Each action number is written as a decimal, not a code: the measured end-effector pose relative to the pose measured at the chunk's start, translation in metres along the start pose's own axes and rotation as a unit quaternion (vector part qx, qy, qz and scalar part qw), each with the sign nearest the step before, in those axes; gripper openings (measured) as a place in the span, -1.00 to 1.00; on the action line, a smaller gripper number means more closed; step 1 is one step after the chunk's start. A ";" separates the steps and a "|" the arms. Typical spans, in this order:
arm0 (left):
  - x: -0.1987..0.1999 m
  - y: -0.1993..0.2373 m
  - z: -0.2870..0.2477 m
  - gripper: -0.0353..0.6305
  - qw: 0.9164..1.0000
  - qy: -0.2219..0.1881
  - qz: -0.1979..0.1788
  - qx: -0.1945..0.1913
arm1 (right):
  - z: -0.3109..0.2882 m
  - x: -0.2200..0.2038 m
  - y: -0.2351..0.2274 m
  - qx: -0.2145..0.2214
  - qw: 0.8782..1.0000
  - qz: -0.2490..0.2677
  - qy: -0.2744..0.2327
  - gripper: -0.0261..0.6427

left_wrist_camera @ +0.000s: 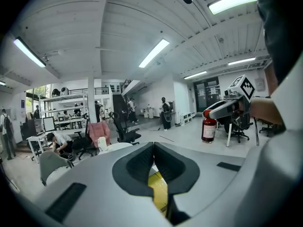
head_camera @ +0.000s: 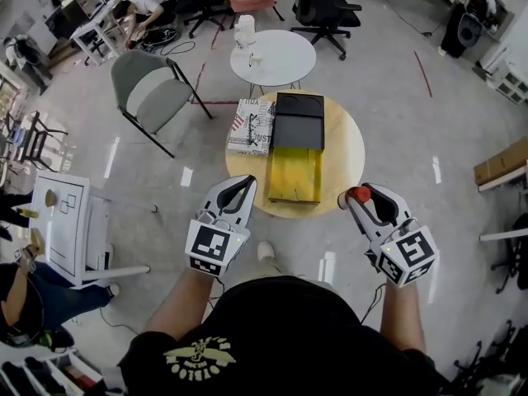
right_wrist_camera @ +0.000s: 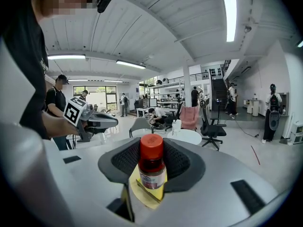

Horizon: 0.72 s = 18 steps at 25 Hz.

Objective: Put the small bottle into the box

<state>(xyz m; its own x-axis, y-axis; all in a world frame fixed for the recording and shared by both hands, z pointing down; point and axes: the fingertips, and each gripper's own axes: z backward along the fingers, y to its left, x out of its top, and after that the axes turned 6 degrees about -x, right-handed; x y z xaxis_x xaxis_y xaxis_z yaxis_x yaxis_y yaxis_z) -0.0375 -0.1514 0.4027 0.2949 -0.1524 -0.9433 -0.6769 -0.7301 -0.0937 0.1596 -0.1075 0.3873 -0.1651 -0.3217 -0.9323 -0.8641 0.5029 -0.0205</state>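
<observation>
R gripper [head_camera: 351, 198] pinches small bottle [right_wrist_camera: 152, 171] at mid-body, red cap up. L gripper [left_wrist_camera: 154, 148]: jaws pressed together, nil held. Open box [head_camera: 294, 172] lies approx 10 o'clock of bottle. Bottle judged light, rigid, smooth (slip risk); grip below cap.

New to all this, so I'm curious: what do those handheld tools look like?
The left gripper and right gripper have pale grey shells, black padded jaws and a cube of black-and-white square markers. The person wears a black T-shirt with yellow print.
</observation>
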 end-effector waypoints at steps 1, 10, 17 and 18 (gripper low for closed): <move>-0.001 0.006 -0.002 -0.84 1.000 0.001 0.001 0.000 | -0.005 0.002 0.001 0.000 1.000 0.002 0.001 -0.45; 0.007 0.042 -0.018 -0.84 0.999 -0.012 -0.004 -0.030 | -0.040 0.018 0.003 -0.020 1.000 -0.001 0.003 -0.45; 0.007 0.084 -0.016 -0.84 0.999 -0.023 -0.012 -0.029 | -0.069 0.033 0.014 -0.032 0.999 0.003 -0.004 -0.45; 0.007 0.088 -0.016 -0.84 0.999 -0.025 -0.013 -0.032 | -0.073 0.035 0.017 -0.033 0.999 0.004 -0.005 -0.45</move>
<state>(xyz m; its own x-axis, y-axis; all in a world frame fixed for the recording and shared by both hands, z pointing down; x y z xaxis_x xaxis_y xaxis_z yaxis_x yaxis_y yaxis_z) -0.0842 -0.2277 0.3933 0.2767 -0.1009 -0.9556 -0.6253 -0.7741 -0.0993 0.1047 -0.1687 0.3808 -0.1676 -0.3091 -0.9362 -0.8926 0.4507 0.0110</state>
